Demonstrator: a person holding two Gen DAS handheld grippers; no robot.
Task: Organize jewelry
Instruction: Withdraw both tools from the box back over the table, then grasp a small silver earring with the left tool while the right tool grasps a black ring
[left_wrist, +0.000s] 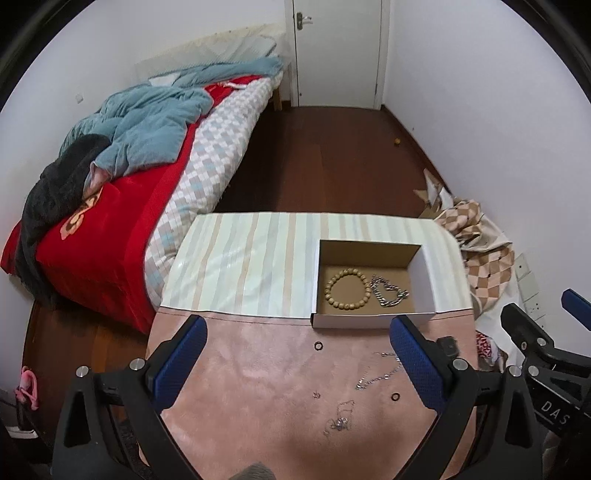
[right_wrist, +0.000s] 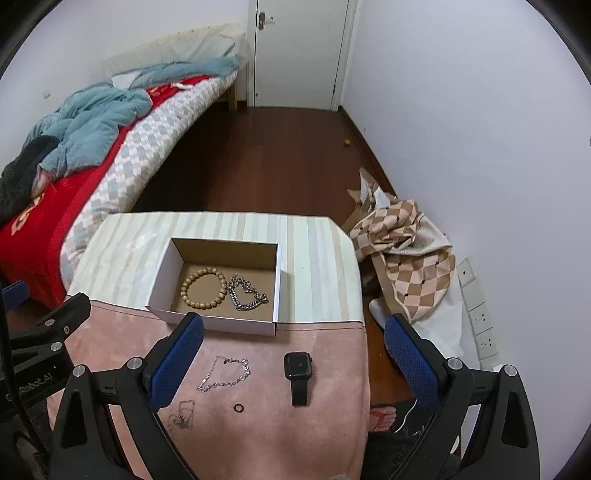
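Right wrist view: our right gripper hangs with its blue pads spread wide and nothing between them, above the pink cloth that covers the near half of the tabletop. Closest to us lie a thin tangled necklace and a small dark ring. Just beyond them sit a silver chain and a black smartwatch, well apart from each other. In the left wrist view our left gripper is likewise wide and empty, with a second small ring lying on the cloth ahead of it.

Farther on, where the pink cloth meets the striped covering, stands the open cardboard box. Inside it a wooden bead bracelet and a heavy silver link bracelet lie side by side on the floor of the box. Past the tabletop are the bed and the closed door.

We judge the sorting partly done: two pieces boxed, at least five loose. The next pick looks like the silver chain or the smartwatch. Either calls for lowering the right gripper flat to the cloth and closing on the piece without snagging fabric.
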